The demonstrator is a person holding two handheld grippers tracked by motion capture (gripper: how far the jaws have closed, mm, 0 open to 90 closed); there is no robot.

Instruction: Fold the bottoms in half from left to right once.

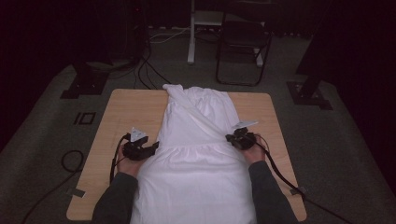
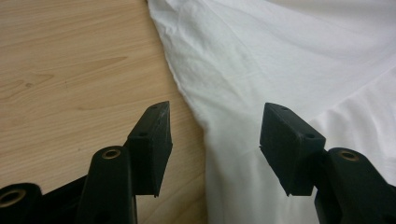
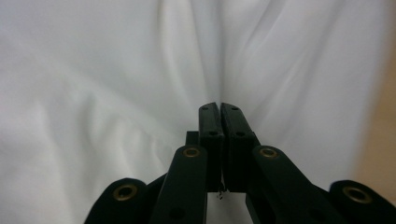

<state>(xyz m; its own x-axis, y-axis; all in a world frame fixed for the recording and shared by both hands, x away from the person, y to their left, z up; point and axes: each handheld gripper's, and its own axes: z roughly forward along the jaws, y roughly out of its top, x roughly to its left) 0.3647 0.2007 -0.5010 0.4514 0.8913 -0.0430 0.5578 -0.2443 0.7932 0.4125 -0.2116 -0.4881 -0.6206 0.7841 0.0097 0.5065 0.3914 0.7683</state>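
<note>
Flanking a white dress [image 1: 196, 154] spread on a wooden surface [image 1: 130, 109], one hand-held gripper at each side edge.

Lying flat along the middle of the surface, the dress has its narrow top toward the far edge and its skirt toward the person. The left hand-held gripper [image 2: 215, 140] has its jaws parted over the dress's left edge, pressing on nothing. The right hand-held gripper [image 3: 219, 140] has its jaws closed together above the cloth, with nothing visibly clamped between them.

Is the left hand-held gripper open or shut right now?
Open. The left hand-held gripper has its jaws standing wide apart over the edge of the white garment and the wooden table, with nothing pinched between them.
</note>
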